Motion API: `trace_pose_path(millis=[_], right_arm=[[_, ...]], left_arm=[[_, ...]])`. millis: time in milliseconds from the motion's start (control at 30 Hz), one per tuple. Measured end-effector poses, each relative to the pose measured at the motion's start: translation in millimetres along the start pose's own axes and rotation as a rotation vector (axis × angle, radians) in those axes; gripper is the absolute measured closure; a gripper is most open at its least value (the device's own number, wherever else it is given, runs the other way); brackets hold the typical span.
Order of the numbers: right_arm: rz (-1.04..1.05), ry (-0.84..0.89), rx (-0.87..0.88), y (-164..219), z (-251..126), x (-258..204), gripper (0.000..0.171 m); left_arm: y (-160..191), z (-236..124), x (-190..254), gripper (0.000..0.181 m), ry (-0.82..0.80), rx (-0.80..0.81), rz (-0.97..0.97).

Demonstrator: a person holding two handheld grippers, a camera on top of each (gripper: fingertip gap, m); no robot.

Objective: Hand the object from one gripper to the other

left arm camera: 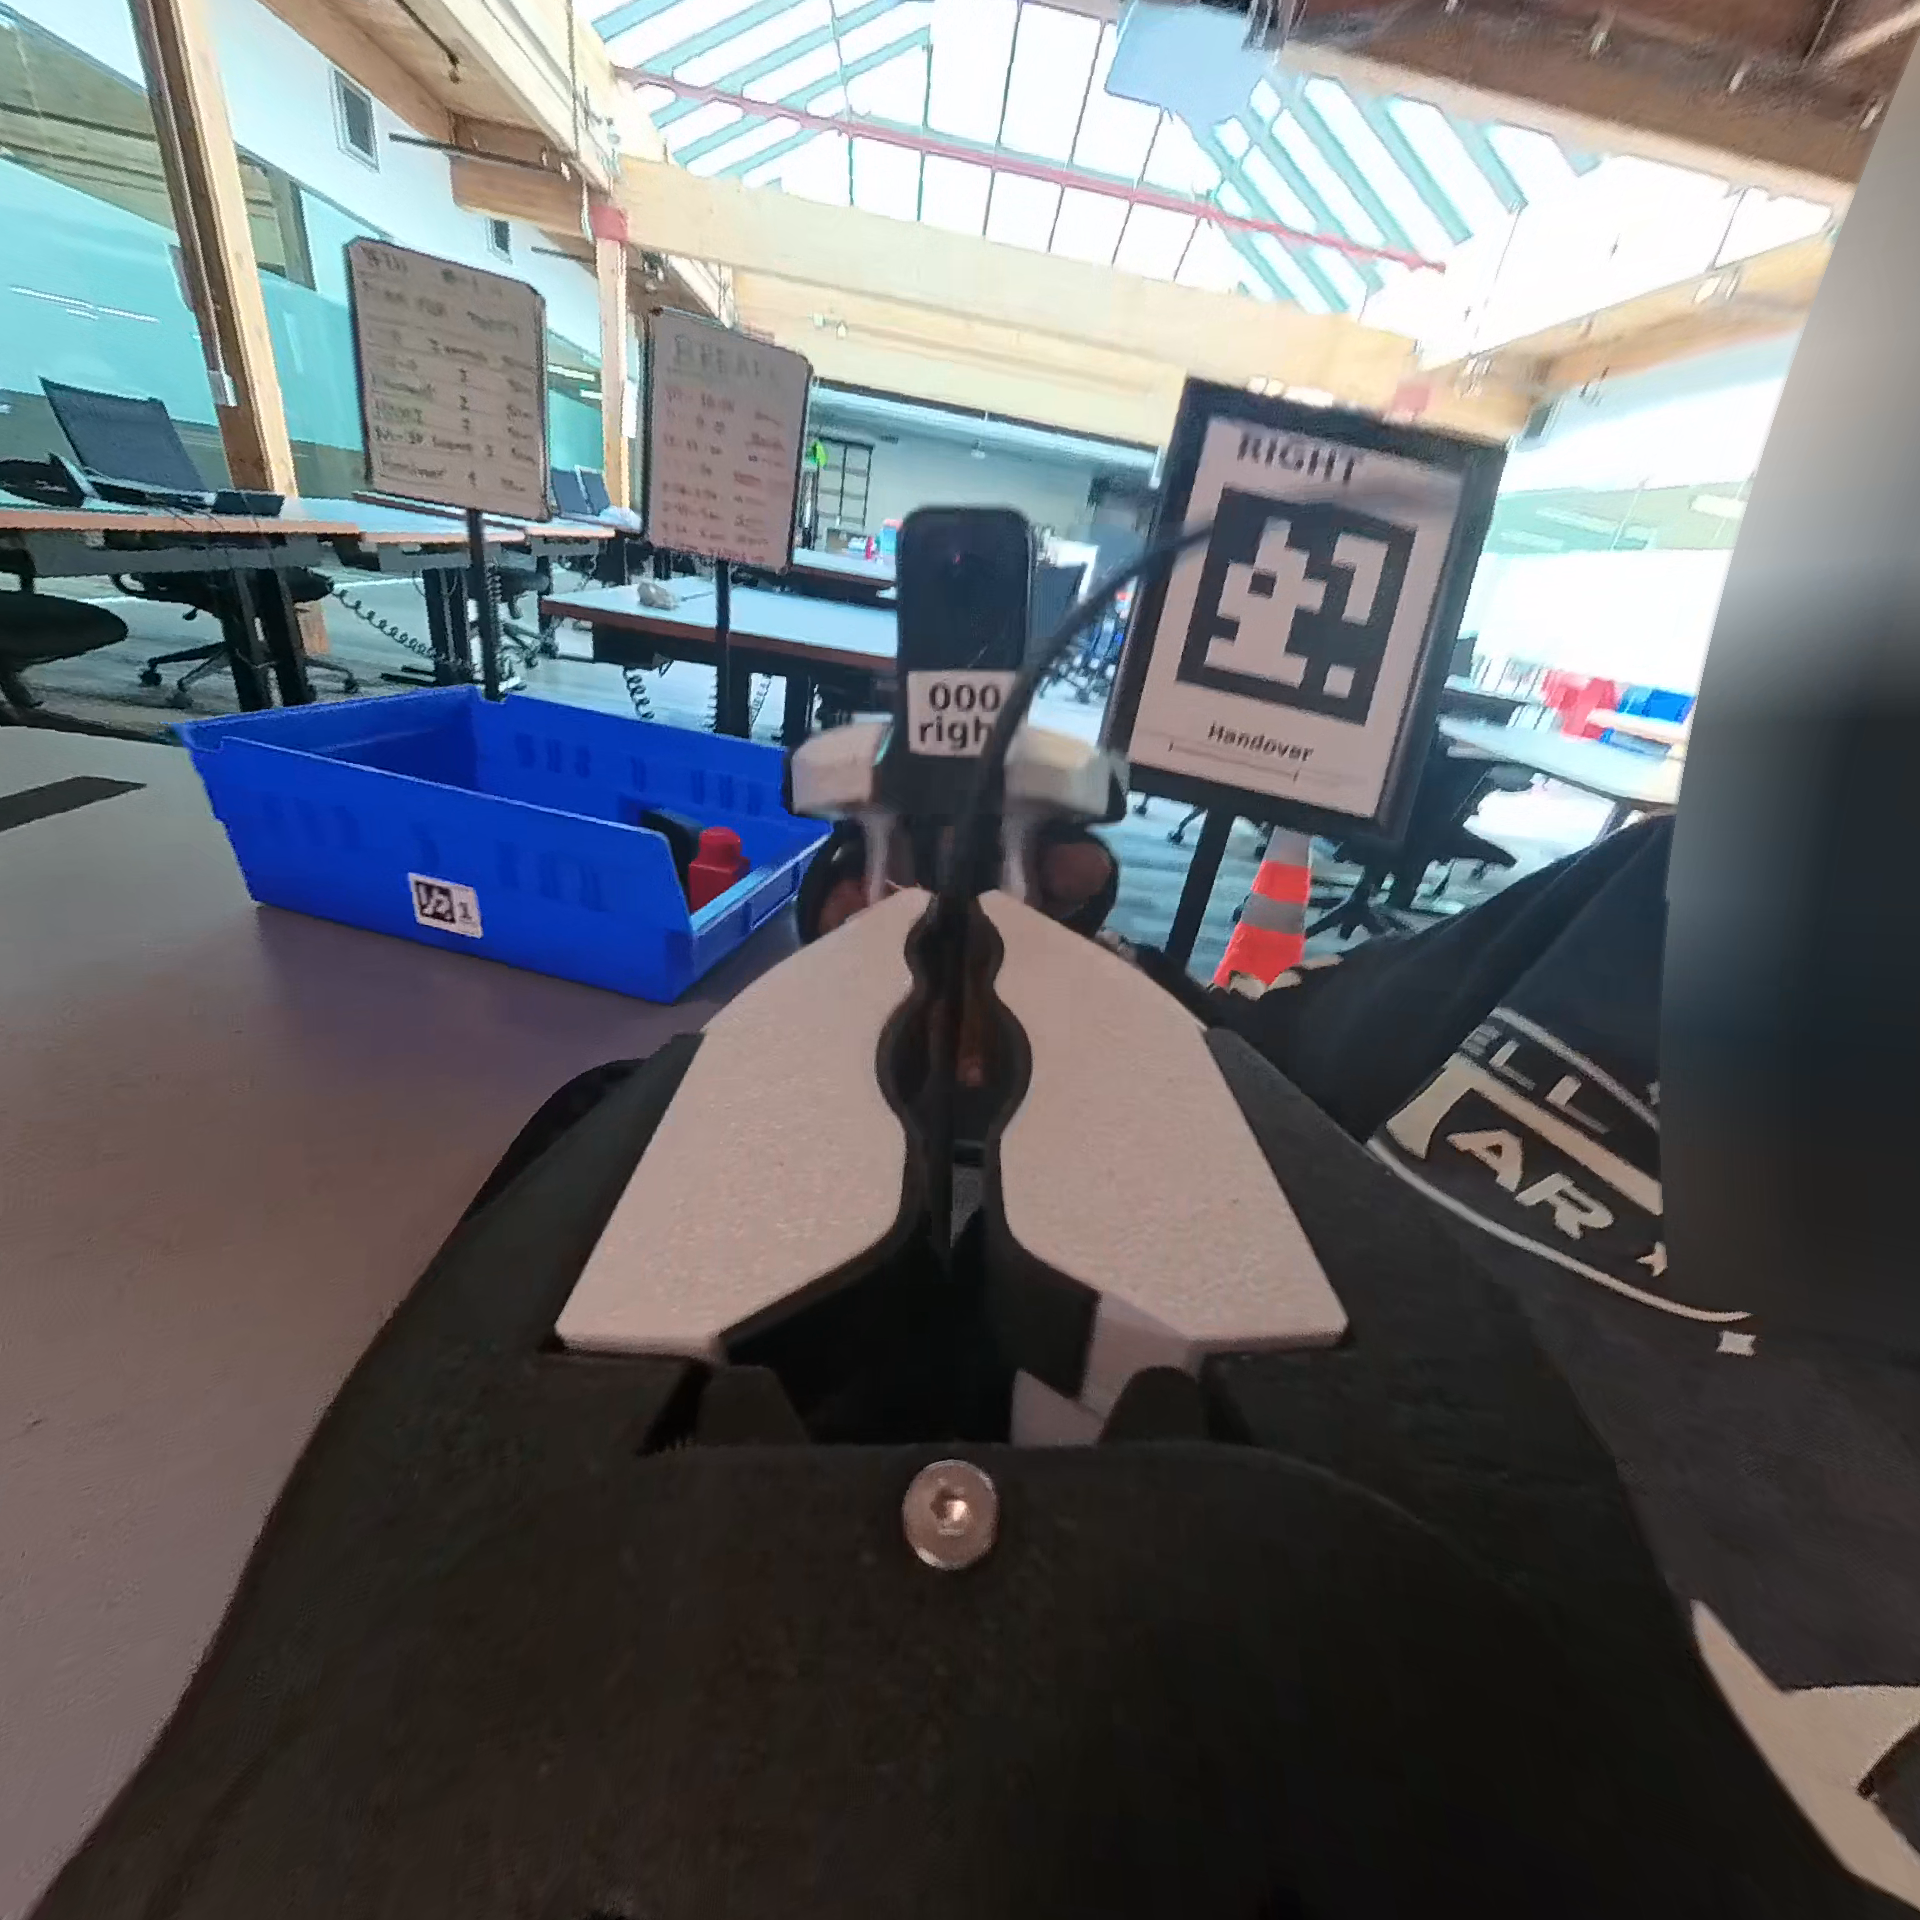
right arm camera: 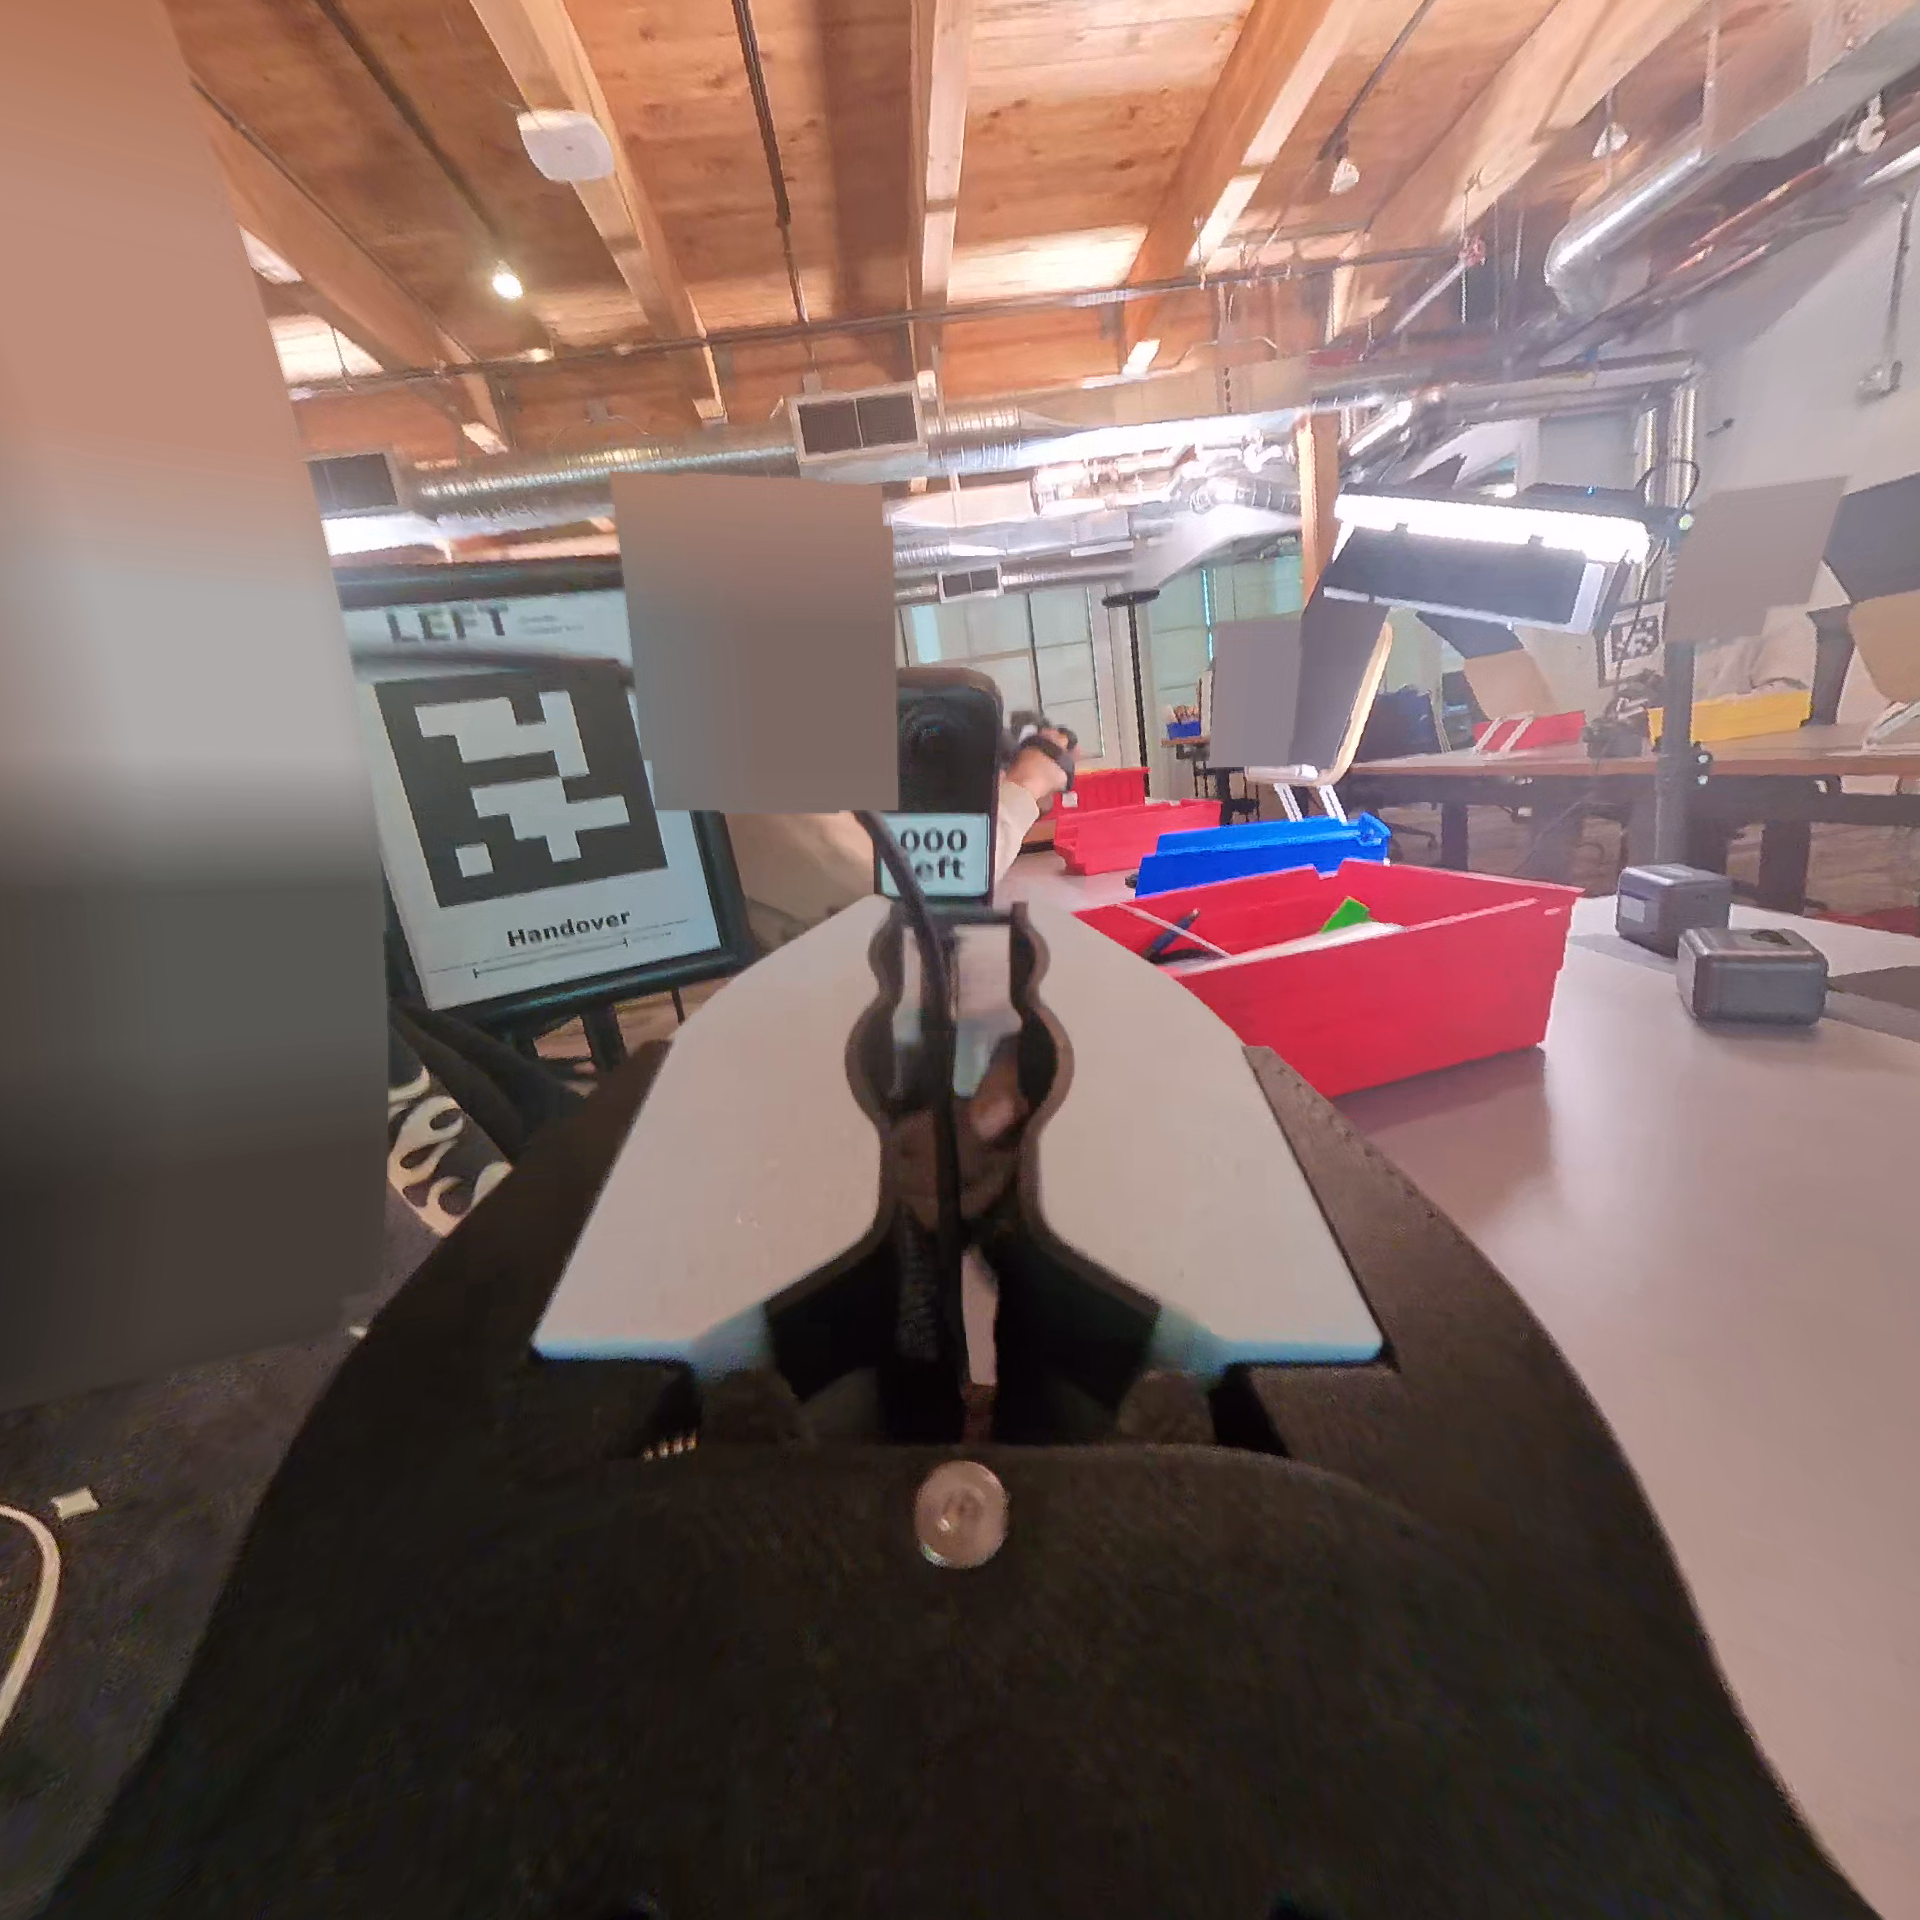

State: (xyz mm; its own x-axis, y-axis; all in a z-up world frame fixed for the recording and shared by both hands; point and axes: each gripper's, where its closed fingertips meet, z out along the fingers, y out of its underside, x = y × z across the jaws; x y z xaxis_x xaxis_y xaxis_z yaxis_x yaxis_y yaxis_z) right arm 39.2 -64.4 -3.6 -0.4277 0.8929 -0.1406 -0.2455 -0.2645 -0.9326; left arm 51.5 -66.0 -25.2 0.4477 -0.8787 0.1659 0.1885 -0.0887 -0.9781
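Nearest the left wrist camera, the left gripper (left arm camera: 953, 909) has its white fingers drawn together at the tips, clamped on a thin black cord (left arm camera: 948, 1091). The cord runs up through the wavy slot between them and arcs off to the upper right. To the left, bare grey table (left arm camera: 208, 1143) stretches open as far as a blue bin (left arm camera: 468, 831), which sits near the far edge with a red block (left arm camera: 717, 862) in its right end. Straight ahead and close, the right gripper (left arm camera: 945, 862) faces back with its slim fingers spread apart, one on each side of the cord. Behind it stands a black-and-white marker sign (left arm camera: 1309, 613), with an orange cone (left arm camera: 1273, 914) on the floor below. A person's dark shirt (left arm camera: 1507, 1091) closes off the right side.

In the right wrist view, a second marker sign (right arm camera: 530, 790) stands at the left, off the table's edge. In the centre, the right gripper's tips are slightly parted, and the cord passes down through the gap. I cannot tell whether either finger touches it. To the right, a red bin (right arm camera: 1382, 987) sits just beside the fingers. Two small grey boxes (right arm camera: 1751, 971) lie farther right, and the tabletop in front of them is open.
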Motion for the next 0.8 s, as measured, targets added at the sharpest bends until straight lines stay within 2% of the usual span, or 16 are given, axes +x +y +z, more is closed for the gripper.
trace_pose_path(millis=[200, 333, 400, 533, 667, 800], right_arm=[[-0.002, -0.067, -0.171, 35, 6, -4, 0.150], [-0.007, -0.095, -0.197, 44, 10, -9, 0.154], [-0.014, -0.101, -0.202, 45, 10, -10, 0.166], [-0.013, -0.094, -0.200, 41, 8, -9, 0.166], [-0.021, -0.068, -0.130, 26, 5, -6, 0.167], [-0.050, -0.027, -0.076, 13, 2, -2, 0.167]], left_arm=[[-18, -12, -1, 0.178, 0.013, 0.083, -0.046], [-20, -13, 2, 0.177, 0.028, 0.094, -0.054], [-20, -11, 4, 0.177, 0.036, 0.093, -0.053], [-22, -12, 4, 0.171, 0.036, 0.112, -0.055], [-11, -12, -4, 0.160, -0.004, 0.034, -0.033], [15, -2, -7, 0.157, -0.034, -0.115, 0.035]])
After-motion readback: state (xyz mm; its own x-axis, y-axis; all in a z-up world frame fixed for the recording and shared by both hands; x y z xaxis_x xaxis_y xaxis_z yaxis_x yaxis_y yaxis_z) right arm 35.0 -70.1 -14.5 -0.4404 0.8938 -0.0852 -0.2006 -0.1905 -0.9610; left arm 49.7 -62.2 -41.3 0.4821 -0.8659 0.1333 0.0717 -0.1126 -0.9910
